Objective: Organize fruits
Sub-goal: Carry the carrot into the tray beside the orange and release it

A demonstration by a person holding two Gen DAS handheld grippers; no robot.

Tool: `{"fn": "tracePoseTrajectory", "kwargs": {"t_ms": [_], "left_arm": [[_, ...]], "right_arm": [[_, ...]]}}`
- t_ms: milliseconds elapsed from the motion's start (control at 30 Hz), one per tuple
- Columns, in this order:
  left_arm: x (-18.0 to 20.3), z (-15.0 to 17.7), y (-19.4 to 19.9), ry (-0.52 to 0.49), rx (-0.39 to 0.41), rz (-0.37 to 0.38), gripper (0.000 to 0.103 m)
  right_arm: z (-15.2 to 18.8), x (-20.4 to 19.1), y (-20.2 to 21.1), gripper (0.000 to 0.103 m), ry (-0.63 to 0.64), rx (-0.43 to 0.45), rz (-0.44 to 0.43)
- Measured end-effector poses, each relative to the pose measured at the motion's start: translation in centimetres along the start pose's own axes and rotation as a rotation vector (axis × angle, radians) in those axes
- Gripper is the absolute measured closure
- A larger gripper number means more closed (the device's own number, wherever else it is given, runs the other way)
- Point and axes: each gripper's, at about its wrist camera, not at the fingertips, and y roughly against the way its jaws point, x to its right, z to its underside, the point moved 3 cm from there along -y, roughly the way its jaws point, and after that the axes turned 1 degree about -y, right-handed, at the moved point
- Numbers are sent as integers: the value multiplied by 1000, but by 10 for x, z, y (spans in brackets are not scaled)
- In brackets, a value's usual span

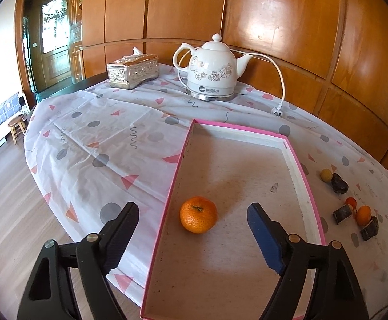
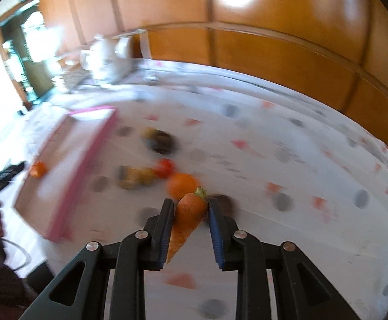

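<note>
From the left wrist view, we look down on a shallow pink-rimmed tray [image 1: 310,186] on a patterned tablecloth [image 1: 92,138]. It holds a single orange [image 1: 198,214], stem side up, lying near the tray's left wall. Our left gripper [image 1: 192,229] hangs just short of the fruit with its jaws spread wide, one finger outside the tray's left rim, the other over the tray floor; neither pad touches the orange. To the right of the tray, small fruits and dark pieces [image 1: 354,202] lie scattered on the cloth. A white kettle [image 1: 212,72] and a silver tissue box [image 1: 133,71] stand at the far edge.

From the right wrist view, heavily blurred, our right gripper [image 2: 191,224] is clamped on a carrot [image 2: 187,218]. The carrot's long axis runs roughly along the fingers, green top pointing away from us, tip pointing back toward the camera and slightly left. Behind it on the cloth lies a second orange [image 2: 180,185], and the tray sits to the left.
</note>
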Motion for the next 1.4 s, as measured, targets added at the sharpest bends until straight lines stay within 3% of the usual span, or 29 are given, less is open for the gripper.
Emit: {"fn": "tracePoseTrajectory", "kwargs": {"t_ms": [267, 433, 567, 833, 1133, 1400], "left_arm": [[-4, 0, -1, 13, 2, -3, 18], [-8, -2, 0, 20, 6, -3, 17], [-8, -4, 1, 18, 15, -7, 17], [-6, -3, 1, 10, 11, -5, 17], [1, 1, -1, -9, -3, 8, 17], [10, 2, 0, -37, -5, 17, 17]], "right_arm": [[-16, -127, -31, 77, 115, -6, -260], [-26, -180, -61, 76, 144, -39, -316], [-32, -192, -68, 73, 143, -43, -309], [-28, -157, -49, 69, 150, -8, -218], [-10, -73, -31, 69, 144, -25, 8], [5, 2, -16, 69, 64, -43, 158]]}}
